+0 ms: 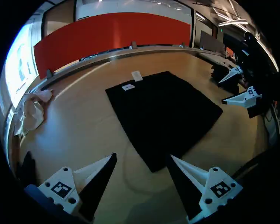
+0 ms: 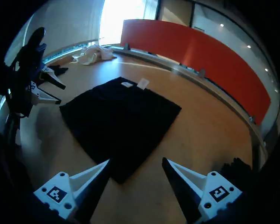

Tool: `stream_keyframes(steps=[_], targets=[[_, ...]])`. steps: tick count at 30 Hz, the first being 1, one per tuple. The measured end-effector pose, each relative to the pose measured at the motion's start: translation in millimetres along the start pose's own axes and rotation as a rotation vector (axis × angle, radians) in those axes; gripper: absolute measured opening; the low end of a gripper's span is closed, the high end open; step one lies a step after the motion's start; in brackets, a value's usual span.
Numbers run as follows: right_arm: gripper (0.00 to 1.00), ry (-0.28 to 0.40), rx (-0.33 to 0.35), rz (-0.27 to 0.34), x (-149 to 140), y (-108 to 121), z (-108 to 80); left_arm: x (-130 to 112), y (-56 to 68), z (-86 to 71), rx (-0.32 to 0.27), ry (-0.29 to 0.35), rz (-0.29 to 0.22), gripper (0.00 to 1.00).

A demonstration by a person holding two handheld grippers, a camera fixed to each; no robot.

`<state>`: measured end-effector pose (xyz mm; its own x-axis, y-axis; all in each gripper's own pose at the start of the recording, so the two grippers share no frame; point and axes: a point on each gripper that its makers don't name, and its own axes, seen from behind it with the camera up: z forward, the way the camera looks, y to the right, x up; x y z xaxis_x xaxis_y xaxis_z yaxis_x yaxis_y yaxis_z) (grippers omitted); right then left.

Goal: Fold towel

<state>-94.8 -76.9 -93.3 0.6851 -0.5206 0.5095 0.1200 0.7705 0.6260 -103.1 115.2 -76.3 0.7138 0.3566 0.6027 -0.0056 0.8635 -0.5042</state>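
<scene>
A black towel (image 1: 162, 115) lies flat on the wooden table (image 1: 84, 123), with two white tags (image 1: 128, 87) at its far corner. My left gripper (image 1: 141, 156) is open, and the towel's near corner lies just ahead between its fingers, untouched. My right gripper (image 1: 221, 92) hovers open at the towel's right side. In the right gripper view the towel (image 2: 121, 119) spreads ahead, one corner reaching between the open fingers of my right gripper (image 2: 136, 160). My left gripper (image 2: 62, 95) stands open at the towel's left edge, held by a dark-sleeved arm.
A heap of white cloth (image 1: 31, 112) (image 2: 93, 54) lies at the table's far edge by the window. A red partition (image 1: 110, 33) (image 2: 199, 52) runs behind the table's curved rim. A dark bundle (image 2: 235, 166) sits on the table by the rim.
</scene>
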Motion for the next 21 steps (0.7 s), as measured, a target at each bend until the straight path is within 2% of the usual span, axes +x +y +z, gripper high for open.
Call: stream_keyframes(steps=[14,21], targets=[[0.95,-0.063,0.047,0.005,-24,-10,10.9,-21,17.7,12.3,-0.044,-0.099,0.043,0.95],[0.8,-0.086,0.081,-0.007,-32,-18,11.0,-29,26.0,14.8,-0.055,-0.127,0.059,0.82]])
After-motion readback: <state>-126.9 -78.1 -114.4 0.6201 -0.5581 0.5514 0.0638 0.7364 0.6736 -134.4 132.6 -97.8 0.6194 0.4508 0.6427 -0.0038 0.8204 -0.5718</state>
